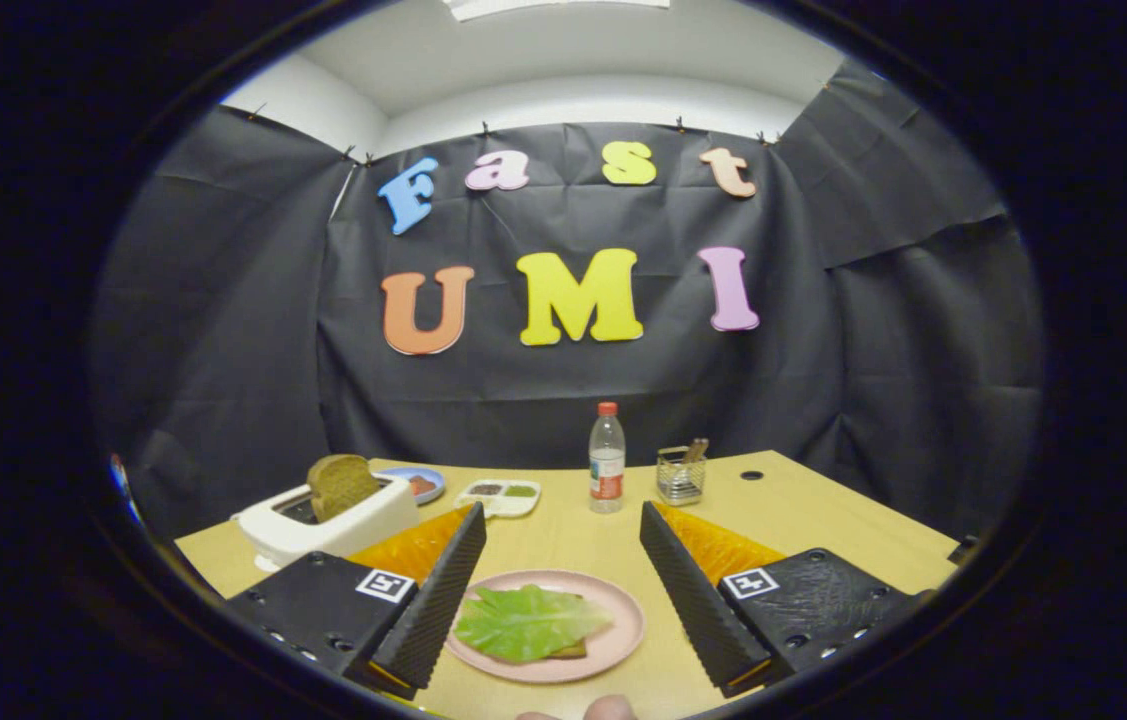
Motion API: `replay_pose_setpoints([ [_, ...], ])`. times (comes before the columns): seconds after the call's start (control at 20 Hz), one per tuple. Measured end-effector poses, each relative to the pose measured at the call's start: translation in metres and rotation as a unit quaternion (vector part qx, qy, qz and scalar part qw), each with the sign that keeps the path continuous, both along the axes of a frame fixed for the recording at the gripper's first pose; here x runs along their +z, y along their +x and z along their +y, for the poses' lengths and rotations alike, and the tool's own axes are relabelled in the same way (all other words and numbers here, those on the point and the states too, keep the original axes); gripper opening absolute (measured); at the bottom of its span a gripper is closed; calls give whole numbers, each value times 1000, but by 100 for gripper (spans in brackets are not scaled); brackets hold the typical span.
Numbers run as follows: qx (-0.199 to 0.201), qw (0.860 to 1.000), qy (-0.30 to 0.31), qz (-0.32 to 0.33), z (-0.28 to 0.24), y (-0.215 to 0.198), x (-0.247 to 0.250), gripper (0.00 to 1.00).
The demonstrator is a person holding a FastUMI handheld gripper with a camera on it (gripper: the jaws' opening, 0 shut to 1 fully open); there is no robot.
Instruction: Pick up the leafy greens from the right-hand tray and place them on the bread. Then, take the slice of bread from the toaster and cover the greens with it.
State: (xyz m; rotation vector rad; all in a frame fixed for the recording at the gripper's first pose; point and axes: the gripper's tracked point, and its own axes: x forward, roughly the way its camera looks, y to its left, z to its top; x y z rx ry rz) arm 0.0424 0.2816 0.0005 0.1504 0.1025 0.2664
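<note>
Gripper [557,590] wide open, empty, straddling pink plate [623,610] where greens [523,620] already lie on bread; 1 light, stiff, crumbly slice [341,485] stands in toaster [323,525] on table [823,510], likely best pinched by its exposed top.

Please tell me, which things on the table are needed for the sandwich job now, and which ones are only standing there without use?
Needed: leafy greens lying on bread on the pink plate; bread slice upright in the toaster; hand-held gripper, fingers open either side of the plate.

Not needed: water bottle, wire basket, divided white tray, blue plate.
</note>
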Motion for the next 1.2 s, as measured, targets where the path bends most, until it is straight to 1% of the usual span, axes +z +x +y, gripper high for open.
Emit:
replay_pose_setpoints([
  [0.05,0,1000,4,1,12,-1,6,96],
  [0.15,14,1000,12,5,47,-4,15,96],
  [0.3,41,998,31,25,103,-6,17,96],
  [0.4,58,997,28,35,138,-5,14,94],
  [0.5,67,997,12,43,167,-2,9,94],
  [0.7,59,997,-12,41,203,10,5,94],
  [0.8,61,997,-24,47,217,18,-2,94],
  [1.0,50,996,-46,65,229,32,-17,93],
  [1.15,35,994,-58,83,233,42,-30,78],
  [1.2,34,994,-55,88,237,45,-32,69],
])
